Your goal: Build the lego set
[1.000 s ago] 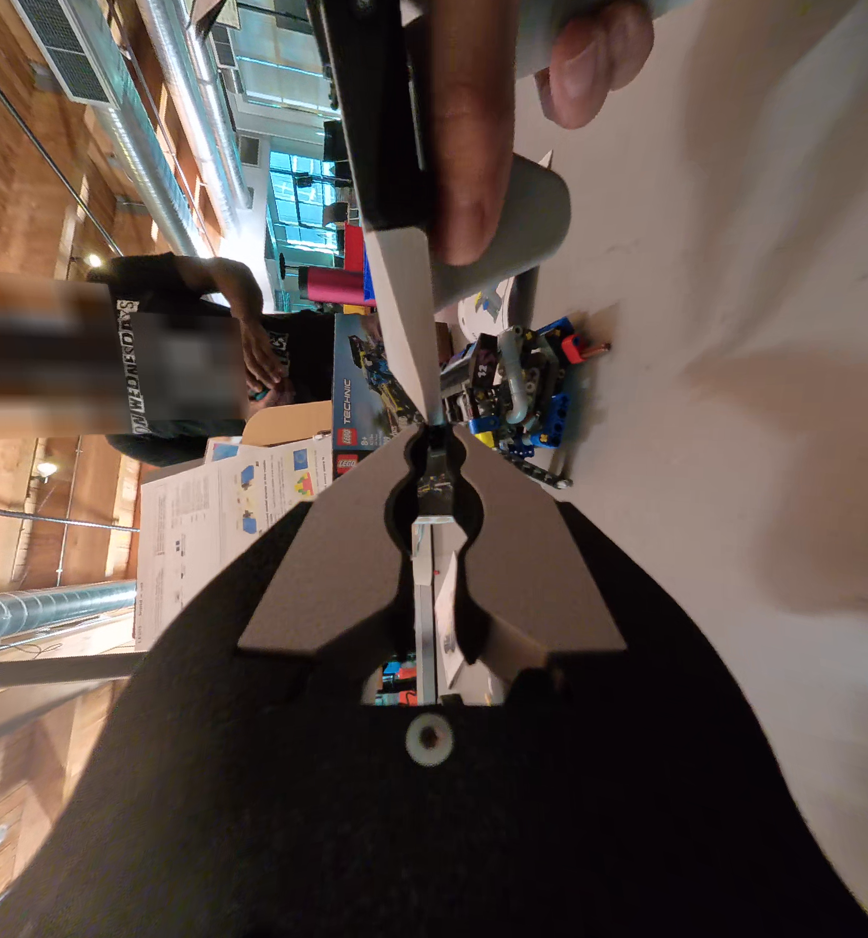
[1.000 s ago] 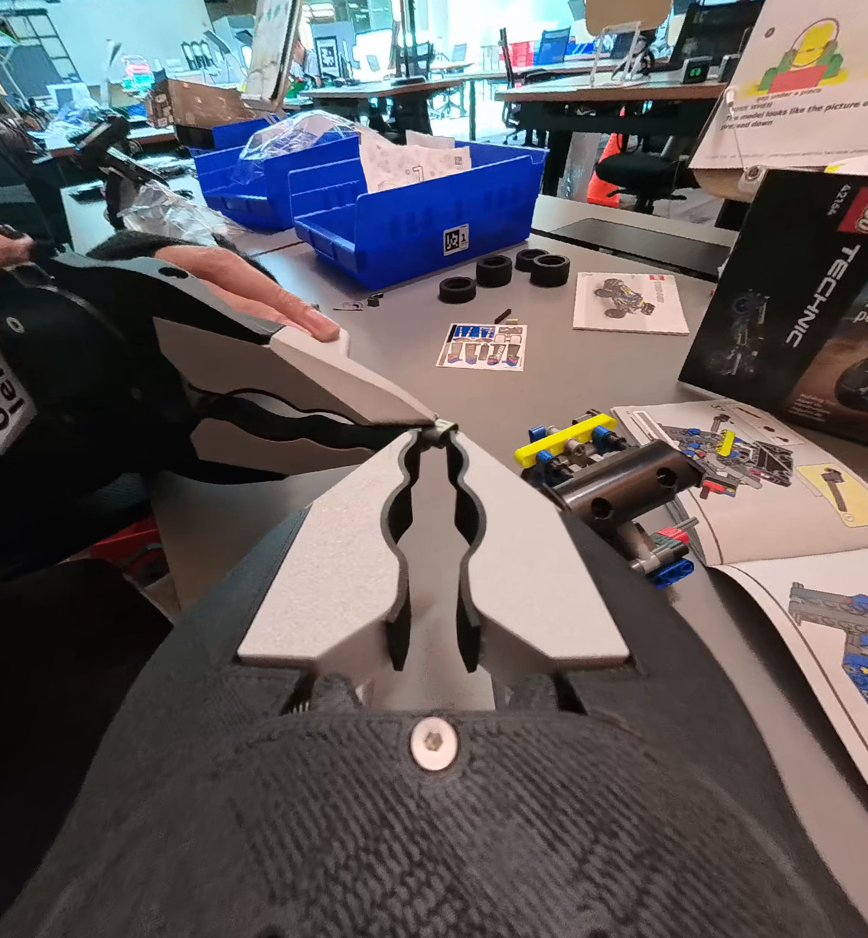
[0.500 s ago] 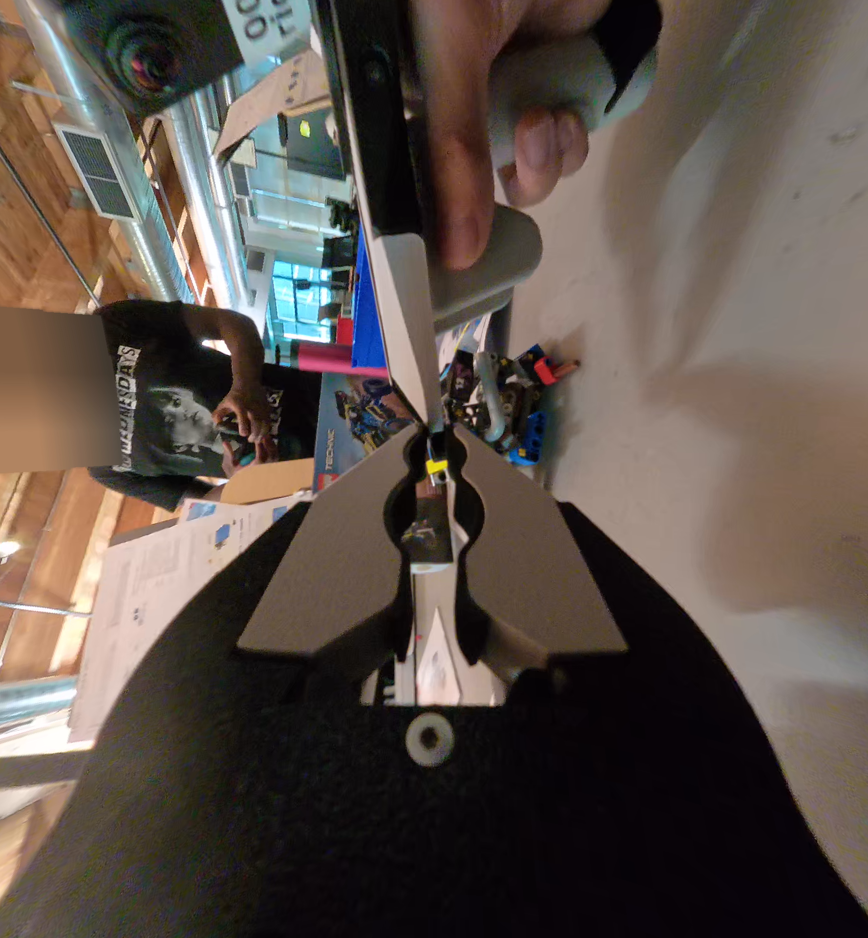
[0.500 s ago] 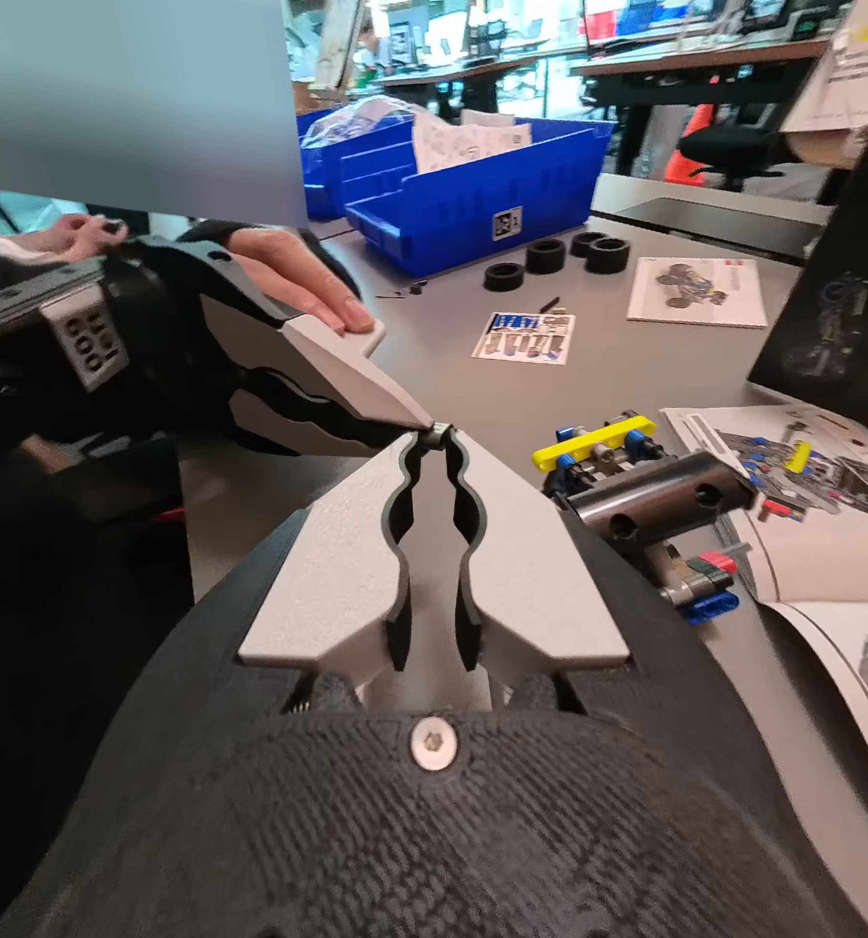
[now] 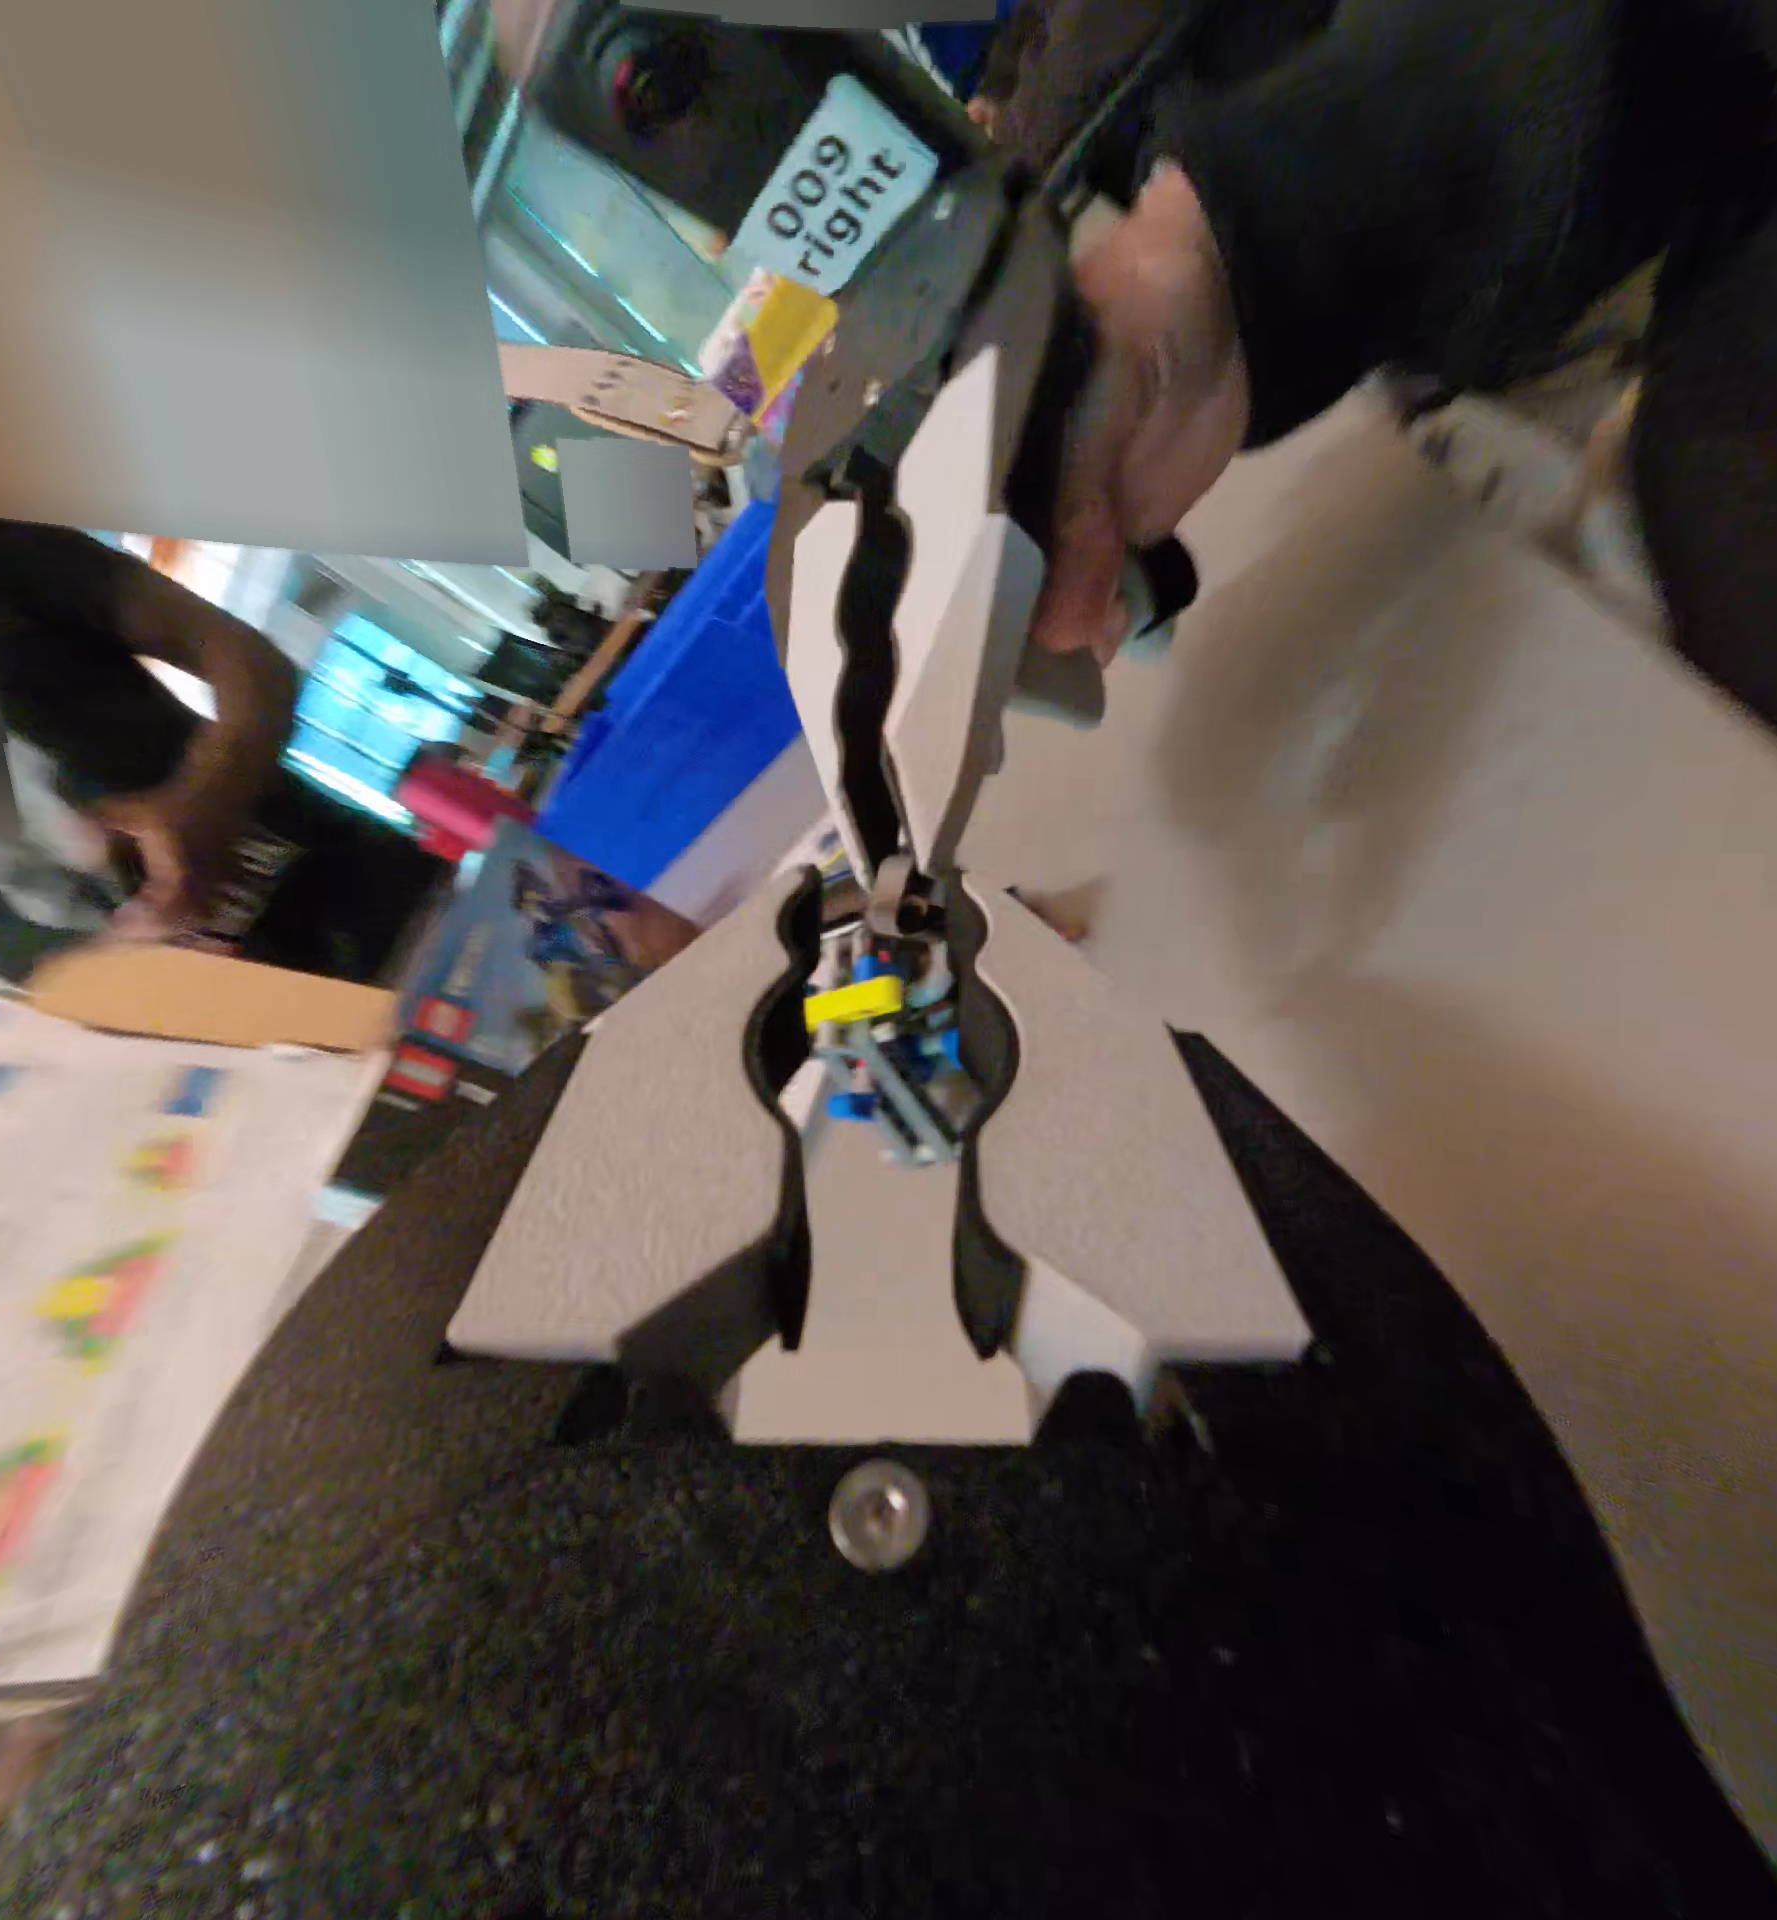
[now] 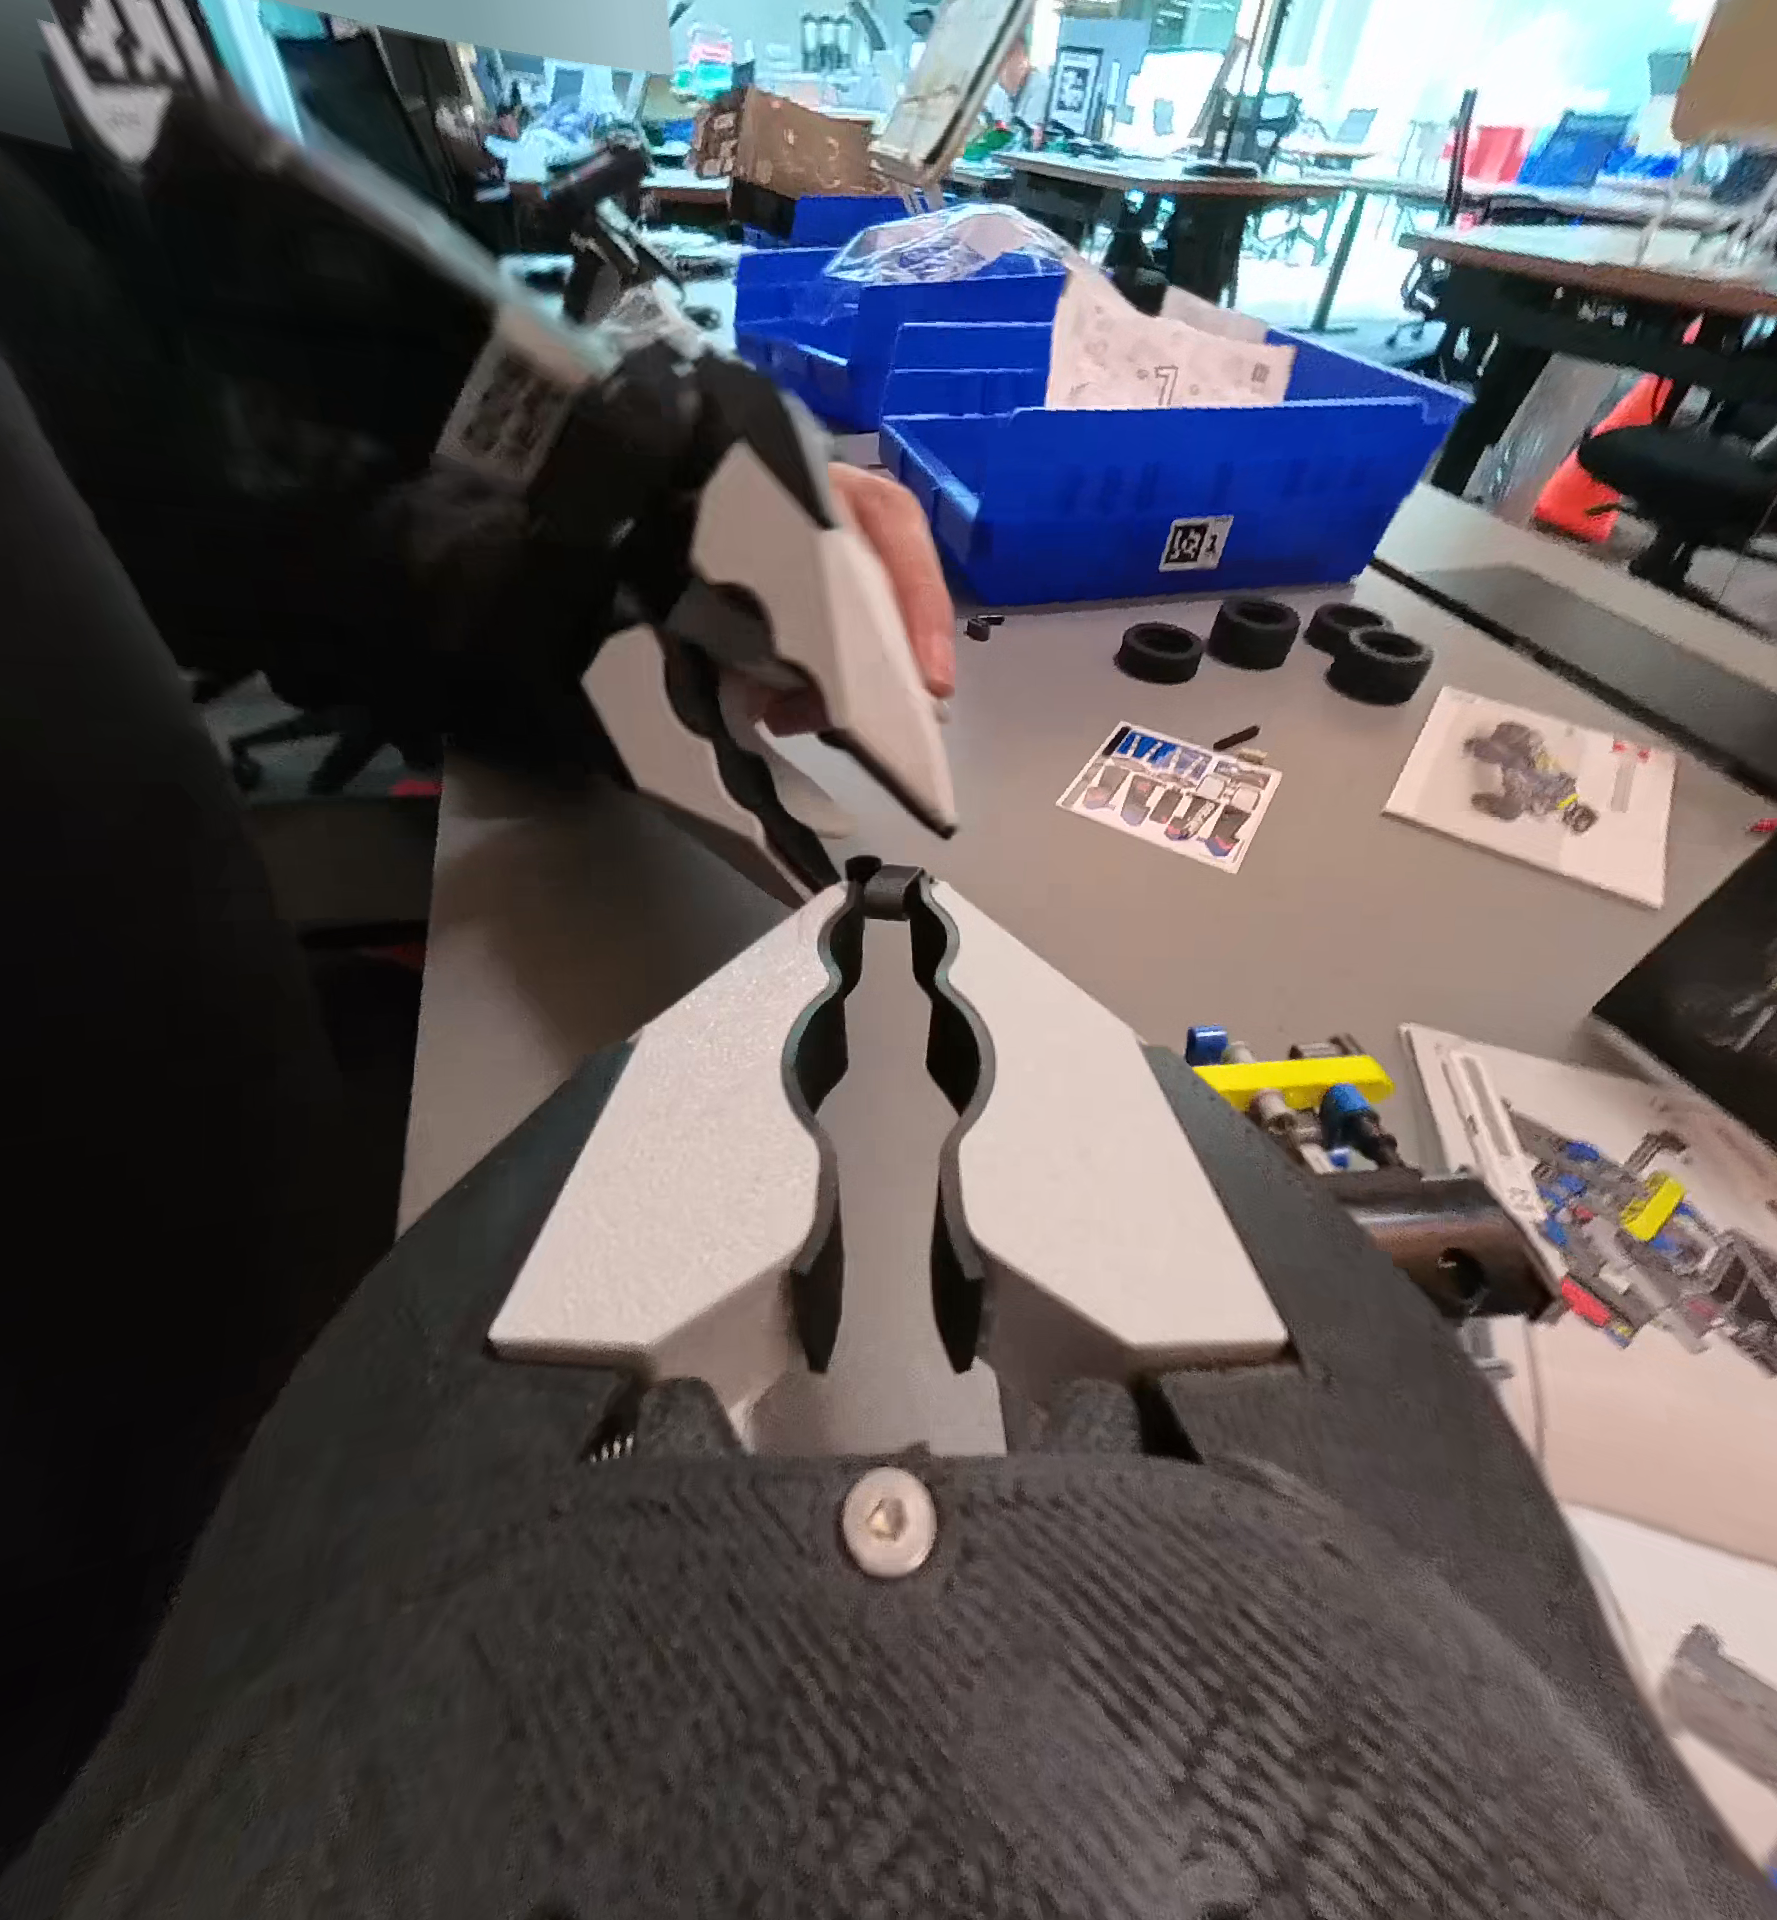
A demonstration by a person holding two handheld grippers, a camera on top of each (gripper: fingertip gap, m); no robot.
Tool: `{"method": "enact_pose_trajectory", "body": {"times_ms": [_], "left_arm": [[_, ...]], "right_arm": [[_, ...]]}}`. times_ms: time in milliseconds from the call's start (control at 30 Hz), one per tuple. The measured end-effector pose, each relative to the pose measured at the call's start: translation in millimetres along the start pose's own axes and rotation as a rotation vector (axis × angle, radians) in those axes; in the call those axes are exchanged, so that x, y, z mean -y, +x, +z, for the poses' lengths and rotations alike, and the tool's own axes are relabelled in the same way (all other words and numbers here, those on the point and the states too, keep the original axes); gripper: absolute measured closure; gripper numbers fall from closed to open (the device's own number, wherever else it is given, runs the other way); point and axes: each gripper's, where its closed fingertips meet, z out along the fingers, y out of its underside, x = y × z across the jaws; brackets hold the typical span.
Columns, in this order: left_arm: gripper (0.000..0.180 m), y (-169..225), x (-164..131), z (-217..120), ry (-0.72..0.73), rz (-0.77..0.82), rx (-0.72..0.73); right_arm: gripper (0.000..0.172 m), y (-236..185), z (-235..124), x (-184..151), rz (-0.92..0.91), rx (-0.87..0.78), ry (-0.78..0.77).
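Observation:
My right gripper is shut on a small dark grey brick piece, pinched at its very fingertips above the grey table. My left gripper comes in from the upper left with its jaws apart, tips just beside that piece. In the left wrist view my left gripper is open. The right gripper reaches down from above and holds the grey piece between my left gripper's spread tips. A partly built brick model with a yellow beam lies on the table to the right.
Blue bins stand at the back, with three black tyres, a sticker sheet and a small booklet in front. An open instruction manual and a dark box are at right. A person is in the background of the left view. Only a small space, under 4 cm, lies between the two pairs of fingers.
Both grippers met tip to tip on the small piece; my left gripper has now opened and let go, and the piece stays in my right gripper. Both views have swung.

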Motion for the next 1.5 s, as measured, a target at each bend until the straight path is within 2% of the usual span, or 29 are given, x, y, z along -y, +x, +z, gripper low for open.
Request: {"method": "enact_pose_trajectory", "body": {"times_ms": [167,300,500,600,733,867,933,967,1067,1267,1400,1500], "left_arm": [[0.157,3.7,5.0,-1.3,0.063,-0.197,-0.146],[0.157,-5.8,2.0,-1.1,0.086,-0.375,-0.156],[0.161,-6.4,2.0,-2.5,0.138,-0.602,-0.278],[0.165,-13.6,4.1,-3.6,0.188,-0.612,-0.263],[0.161,-17.1,-11.1,0.3,0.110,-0.583,-0.232],[0.155,-26.5,-23.4,3.0,0.041,-0.442,-0.078],[0.157,-22.7,-24.3,5.3,0.001,-0.351,-0.051],[0.159,-18.9,-23.4,6.2,-0.008,-0.359,-0.069],[0.161,-20.0,-19.9,6.1,0.028,-0.595,-0.112],[0.157,-19.2,-0.3,-1.3,0.228,-1.003,-0.308],[0.157,-20.0,7.7,0.1,0.301,-1.101,-0.336],[0.165,-20.3,11.0,-0.2,0.336,-1.099,-0.339]], "right_arm": [[0.166,2.0,-2.9,6.1,-0.109,-0.032,0.019],[0.166,4.7,-6.7,8.1,-0.175,-0.068,0.019],[0.166,2.9,-7.2,12.0,-0.239,-0.069,0.044],[0.166,4.1,-3.4,5.6,-0.248,-0.055,-0.003],[0.166,15.8,-1.0,4.6,-0.234,-0.116,-0.015],[0.166,29.9,0.1,2.8,-0.073,-0.210,-0.001],[0.166,32.5,-0.1,2.4,-0.014,-0.244,0.028],[0.167,32.0,-0.8,3.1,-0.012,-0.250,0.046],[0.167,30.7,-3.6,6.9,-0.064,-0.273,0.096],[0.167,26.2,-9.0,24.5,-0.054,-0.265,0.227],[0.167,18.8,-7.4,31.0,-0.051,-0.233,0.279],[0.167,14.5,-7.2,32.3,-0.053,-0.217,0.292]]}}
